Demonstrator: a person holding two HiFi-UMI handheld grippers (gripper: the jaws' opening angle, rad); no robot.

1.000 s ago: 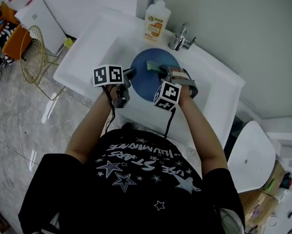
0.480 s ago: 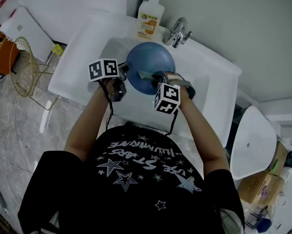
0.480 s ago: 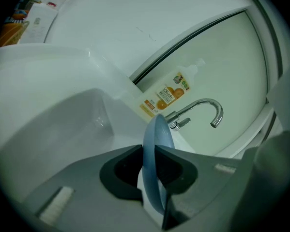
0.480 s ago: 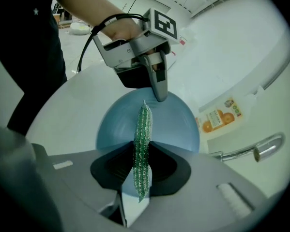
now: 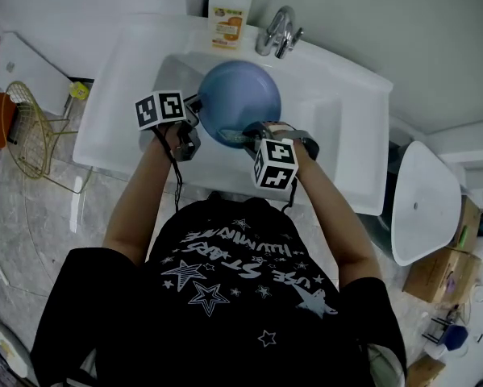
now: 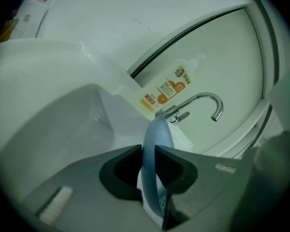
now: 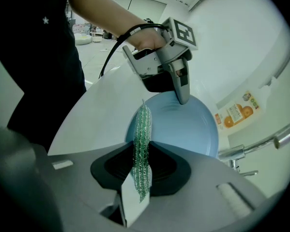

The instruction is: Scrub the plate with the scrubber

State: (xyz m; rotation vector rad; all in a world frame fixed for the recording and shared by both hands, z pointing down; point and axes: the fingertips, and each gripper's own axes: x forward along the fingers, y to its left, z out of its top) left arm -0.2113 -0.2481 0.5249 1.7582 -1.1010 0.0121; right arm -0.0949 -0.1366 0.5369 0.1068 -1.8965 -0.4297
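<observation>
blue plate nipped at rim by left gripper, green scrubber clamped in right gripper; hard scrubbing may lever plate loose.

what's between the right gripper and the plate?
The green scrubber, clamped by the right gripper, its tip toward the blue plate; seen in the right gripper view.

Washroom setting: a white sink with a chrome tap, a pump bottle of soap on its back rim, a plain pale wall behind, and a grey marble-look floor.
</observation>
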